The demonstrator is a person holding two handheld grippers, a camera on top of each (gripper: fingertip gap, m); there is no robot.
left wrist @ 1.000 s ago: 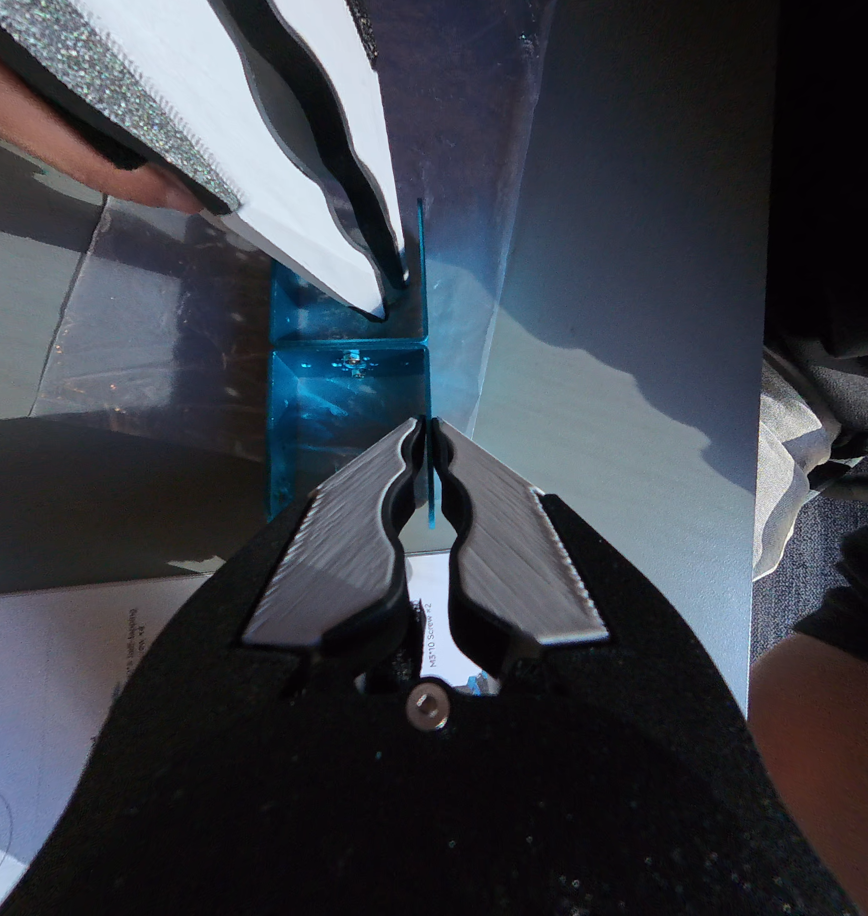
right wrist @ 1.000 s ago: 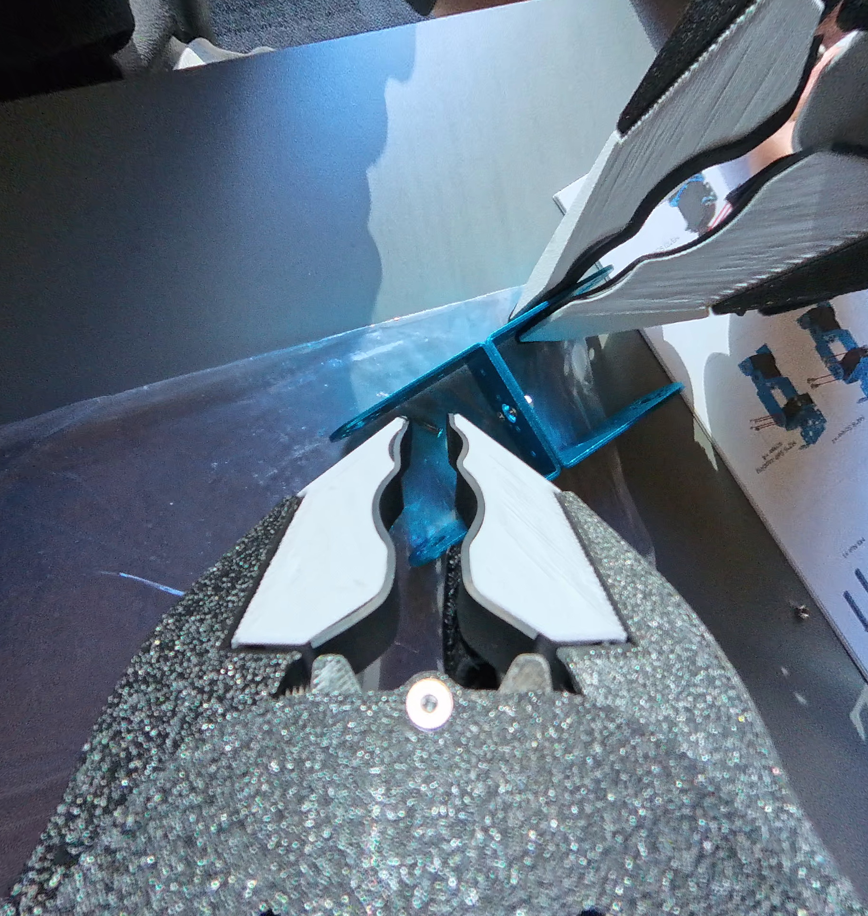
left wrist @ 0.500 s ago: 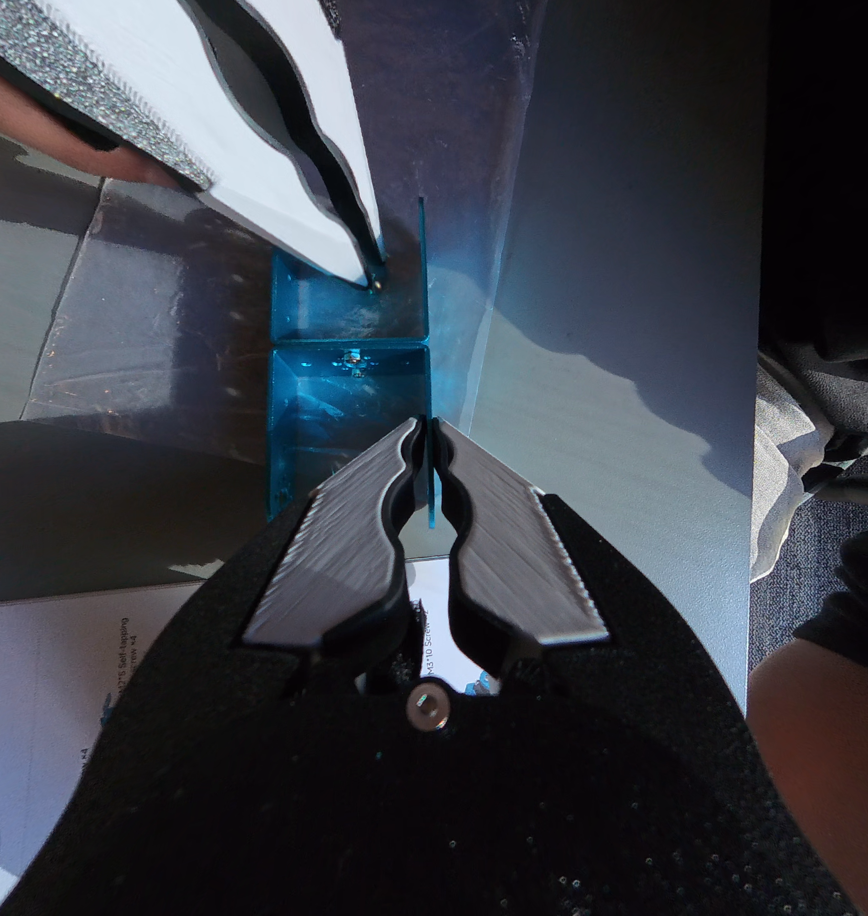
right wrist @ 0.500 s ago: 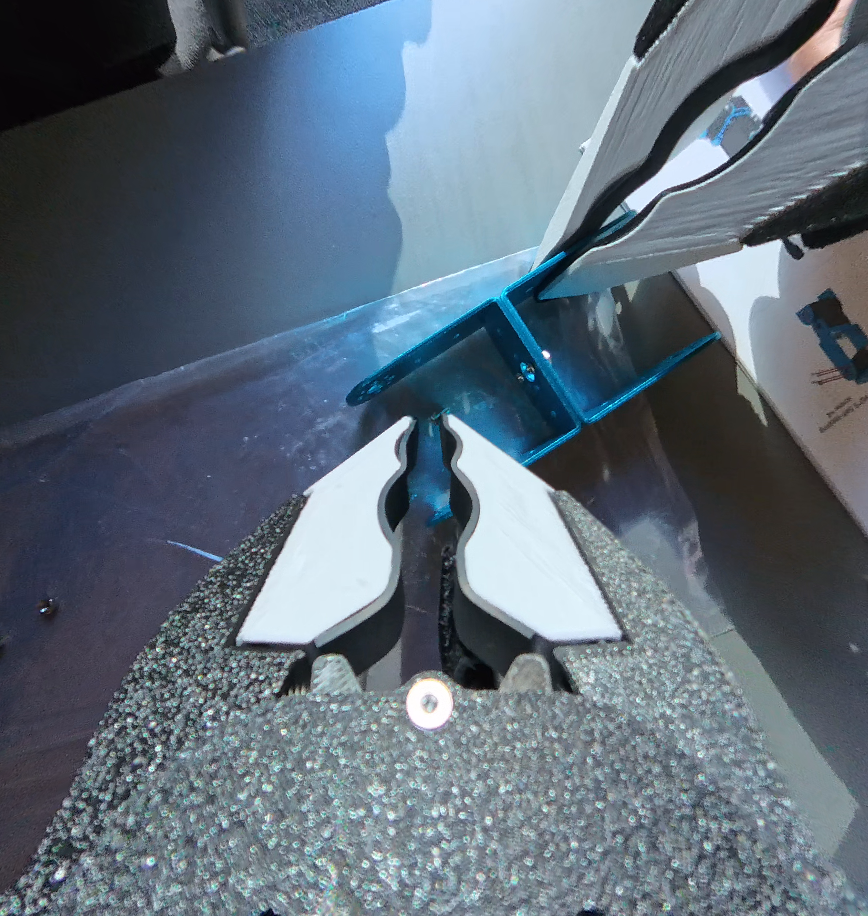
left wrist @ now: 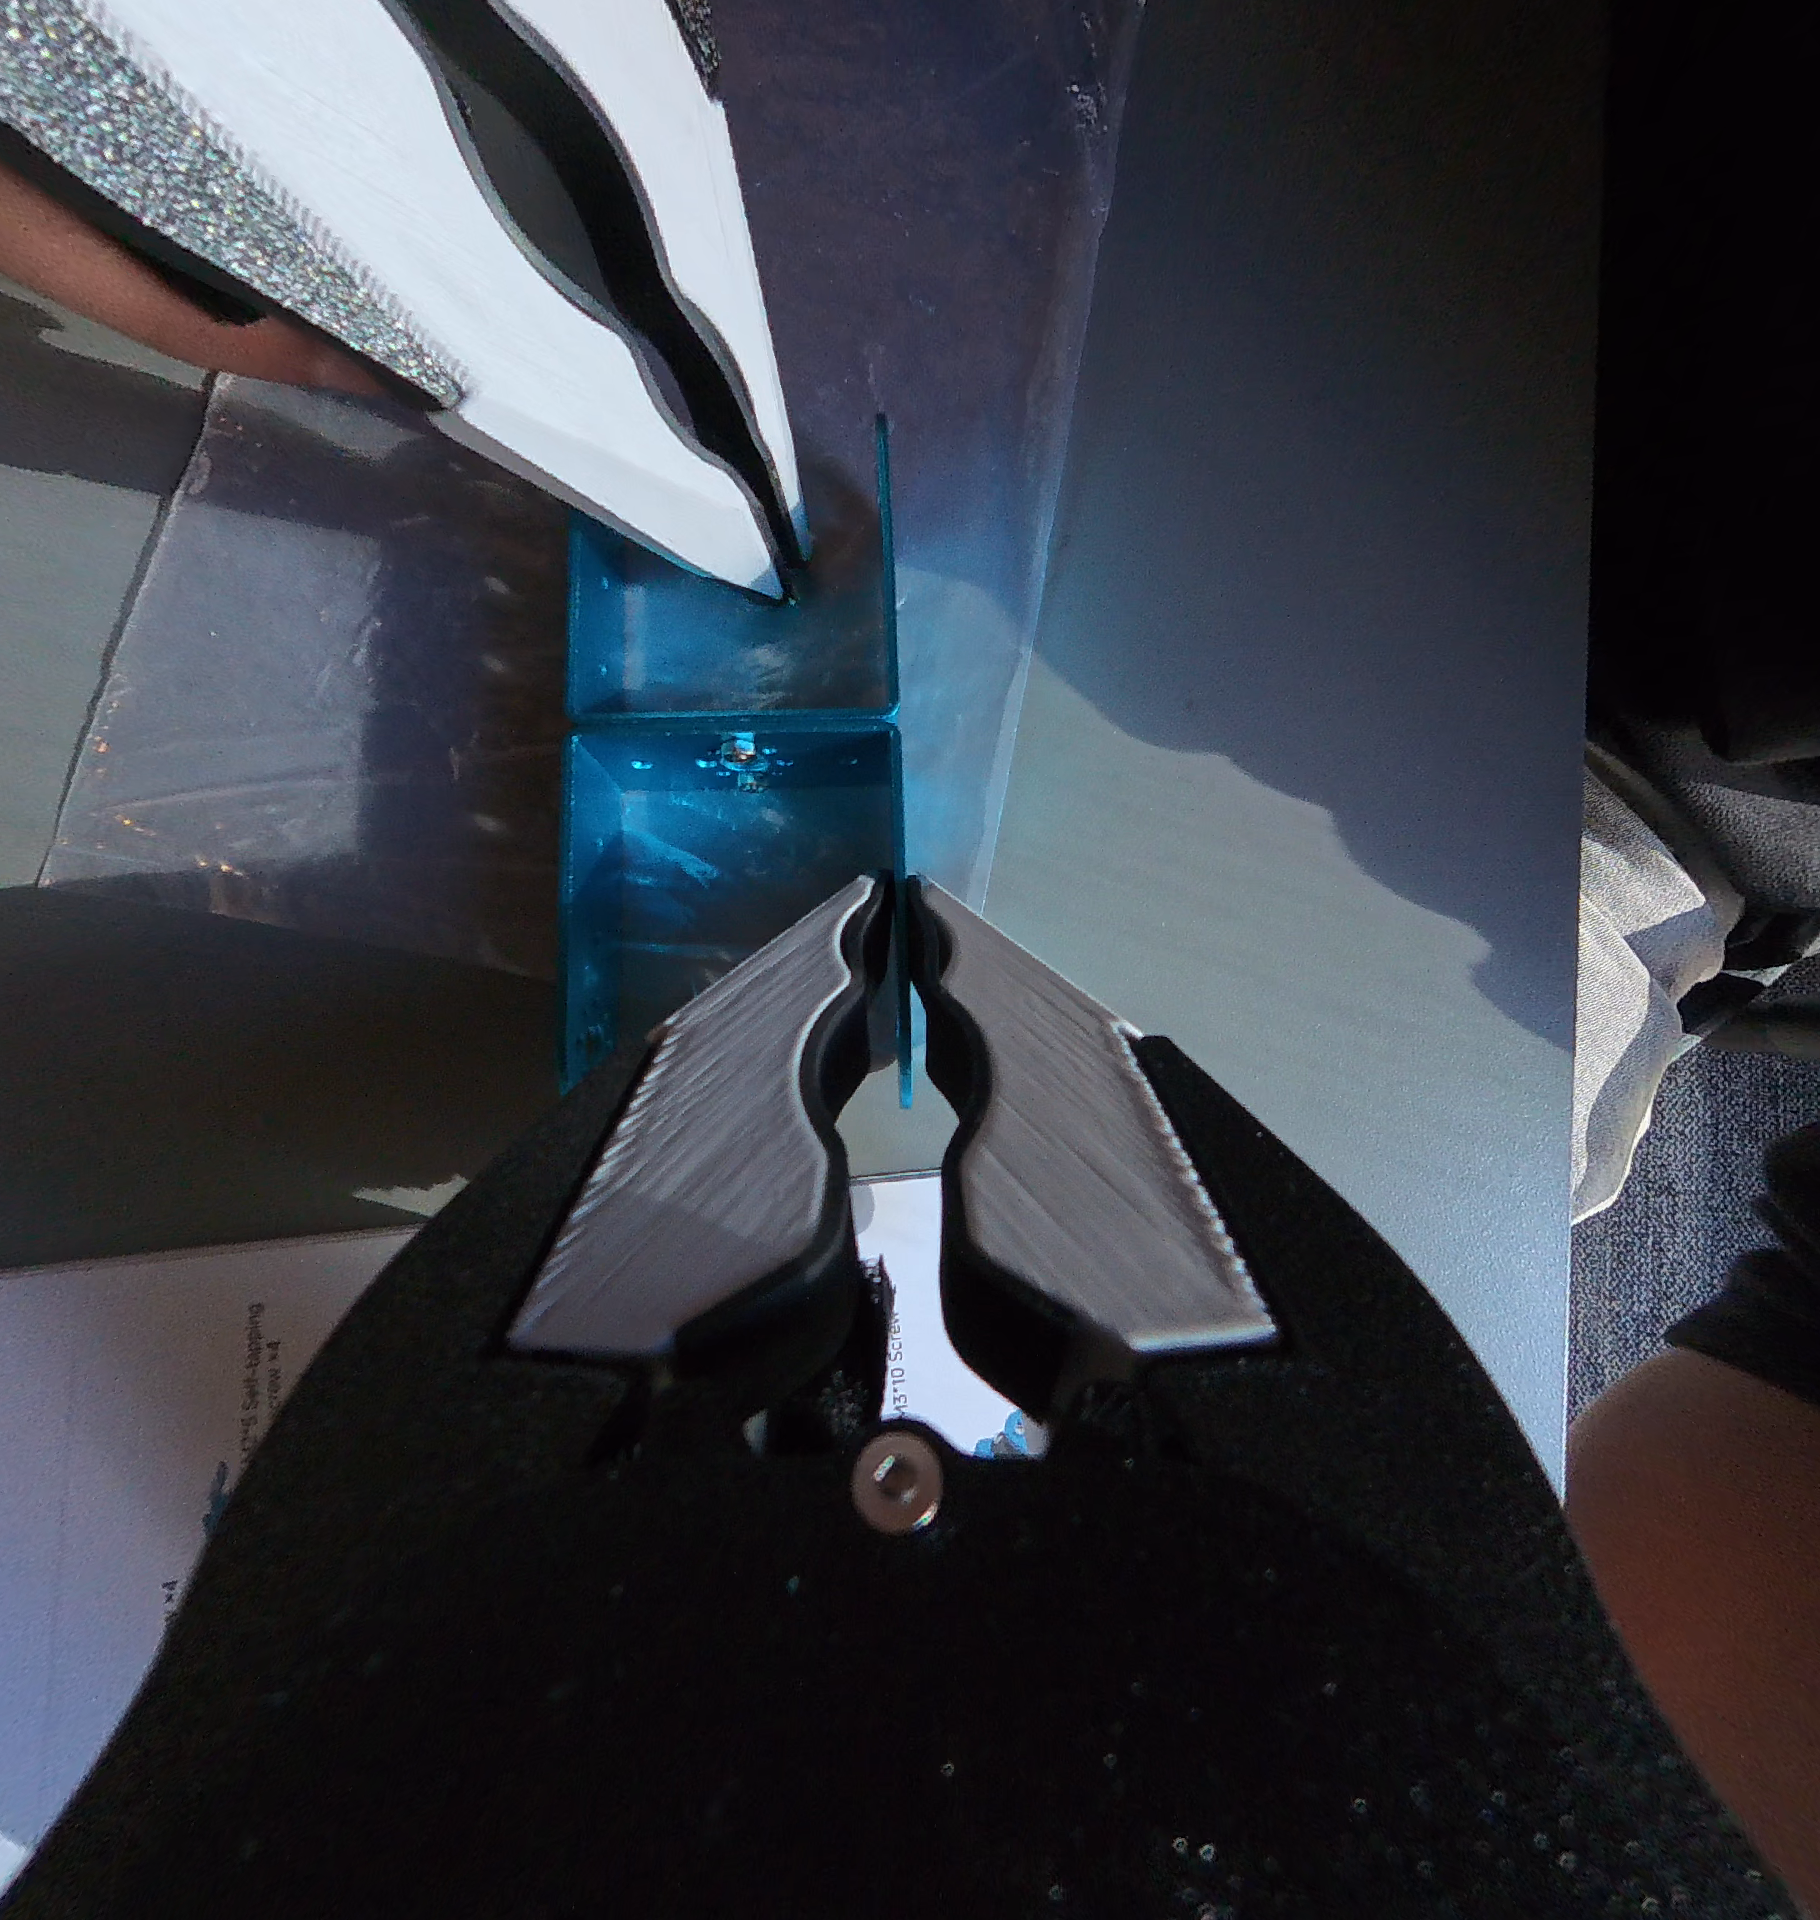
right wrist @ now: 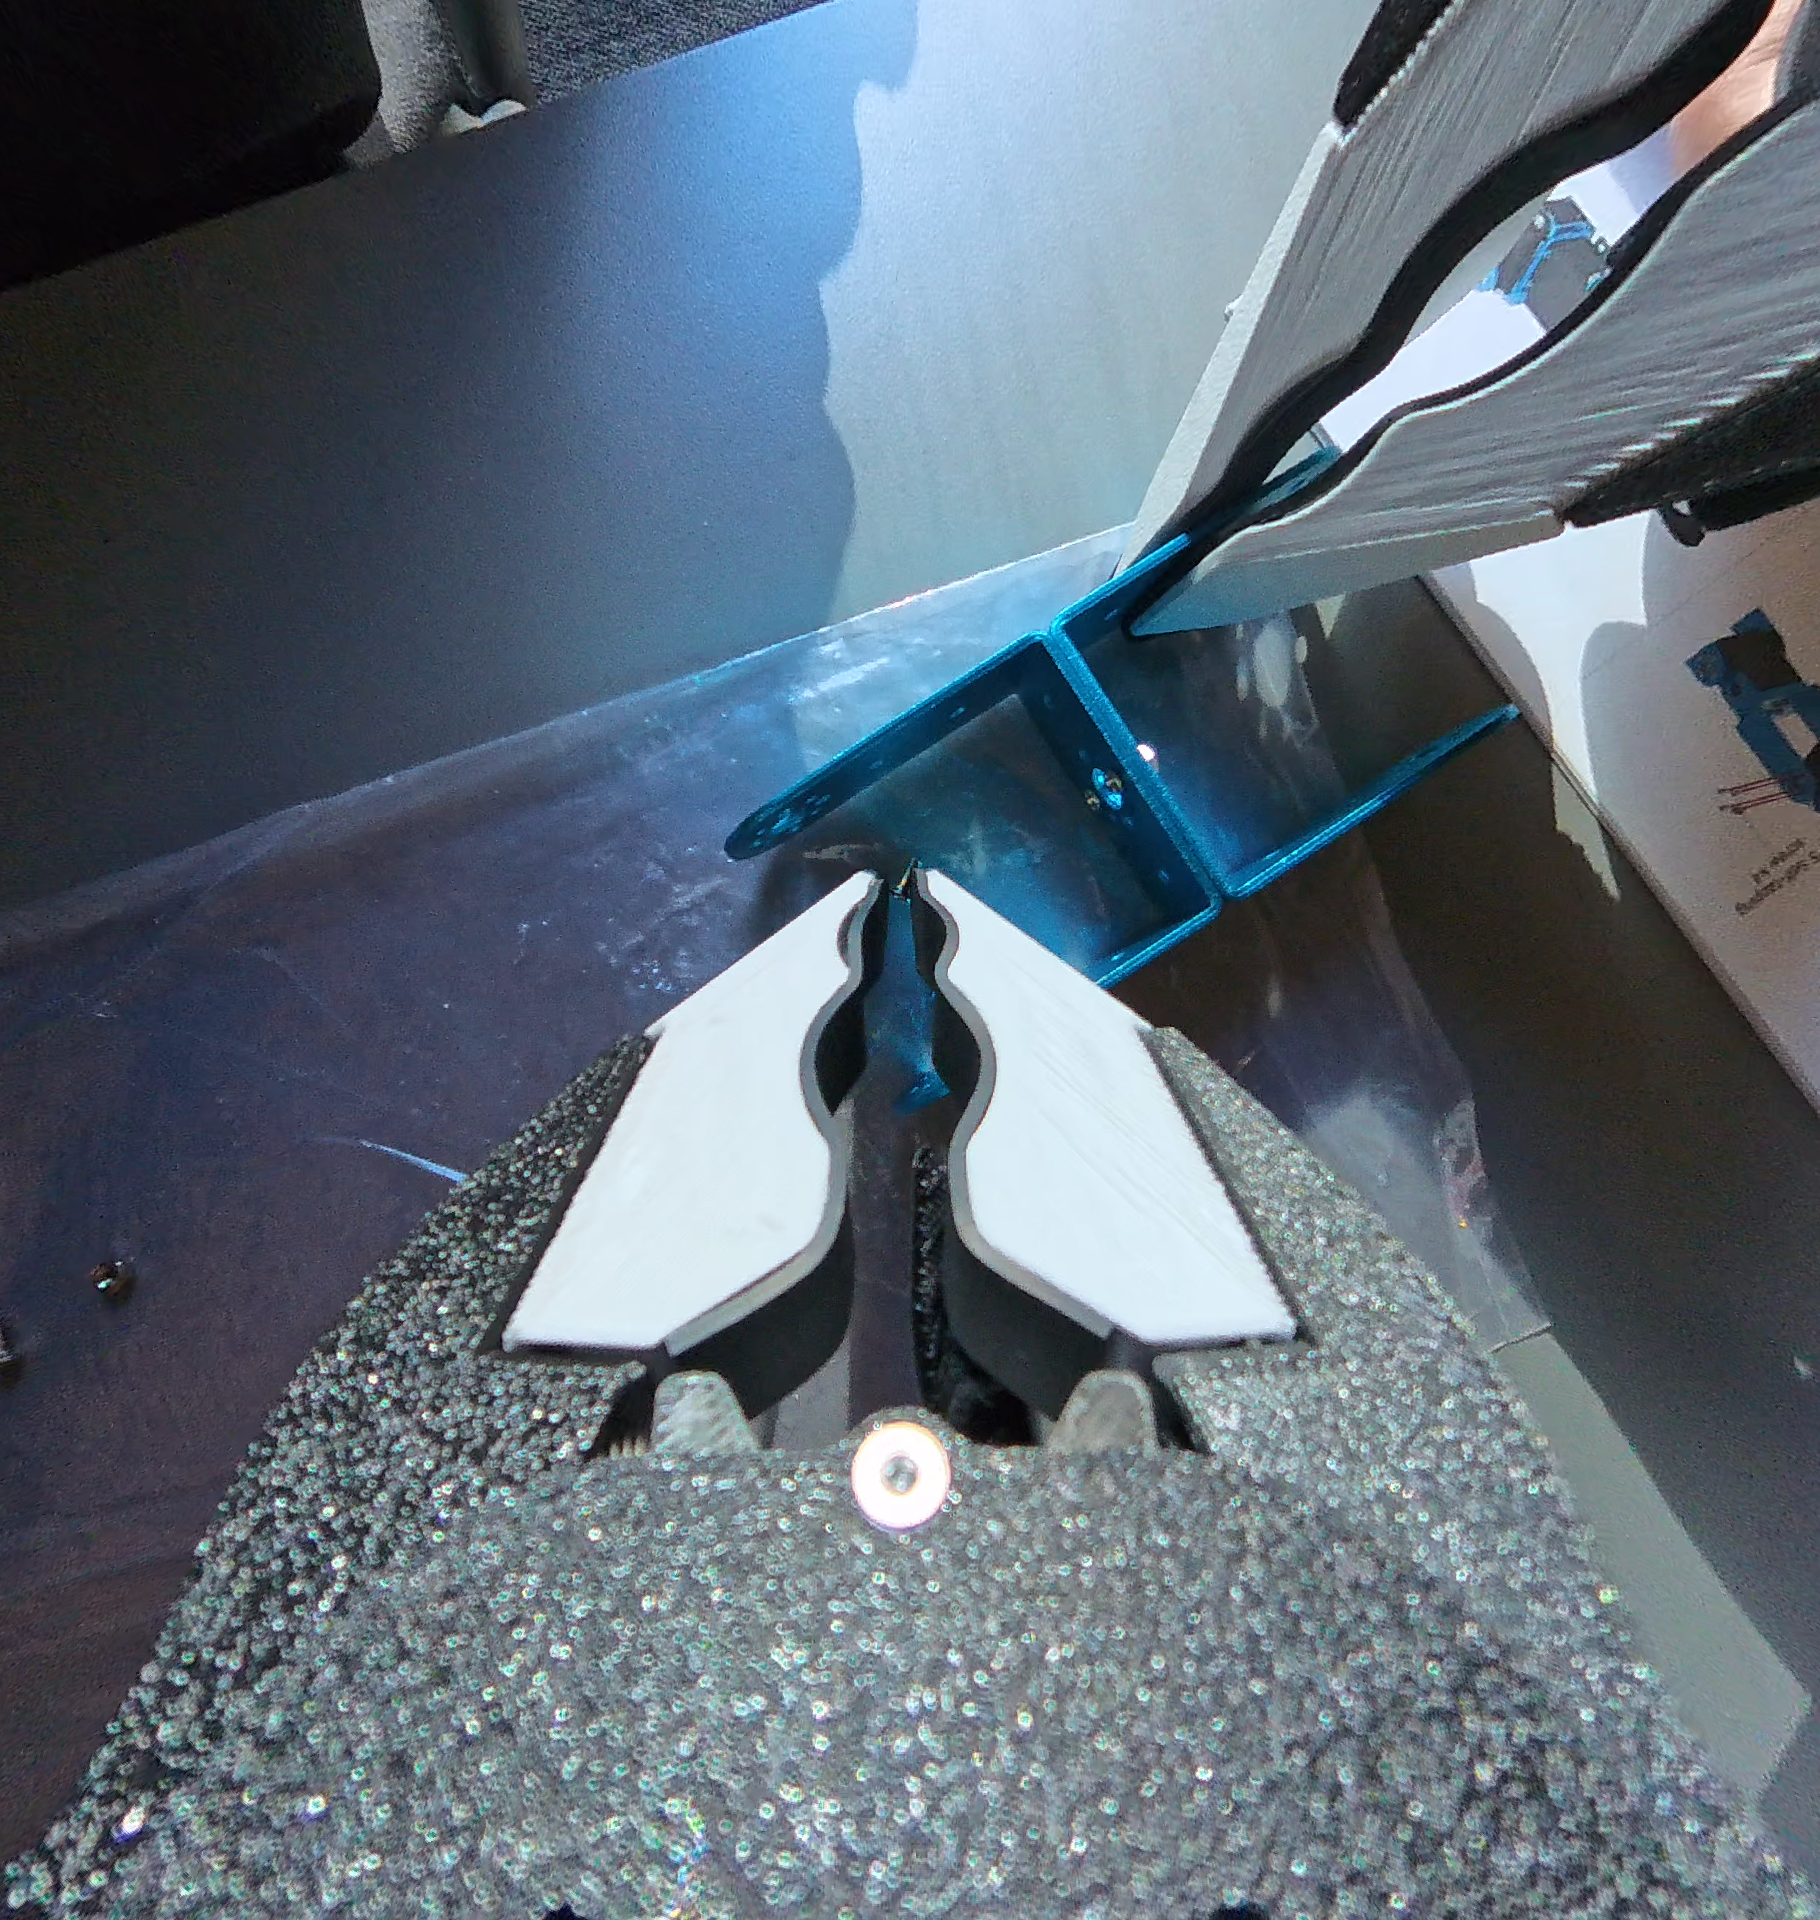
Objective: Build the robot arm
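Observation:
A blue metal bracket [left wrist: 719,665], made of two U-shaped pieces joined back to back by a small screw [left wrist: 740,750], stands on the dark table. My left gripper [left wrist: 898,896] is shut on the bracket's right-hand flange. In the right wrist view it [right wrist: 1160,592] clamps the bracket [right wrist: 1114,748] from the upper right. My right gripper [right wrist: 898,906] has its white fingers nearly together, pinching a tiny dark screw [right wrist: 904,894] at the tips. It hovers just short of the bracket's open far half. In the left wrist view its tips [left wrist: 786,582] sit at the bracket's far edge.
A clear plastic sheet [right wrist: 470,831] lies under the bracket. A white printed instruction sheet [right wrist: 1664,831] lies beside it. Loose small screws [right wrist: 111,1276] lie on the table at the left. A person's arm [left wrist: 1716,1662] and the table edge are at the right. The grippers' ends are close to 7 cm from one another.
My right gripper's fingers have closed in and it has drawn back from the bracket, which now sits farther off and to the right in its view. My left gripper keeps its hold.

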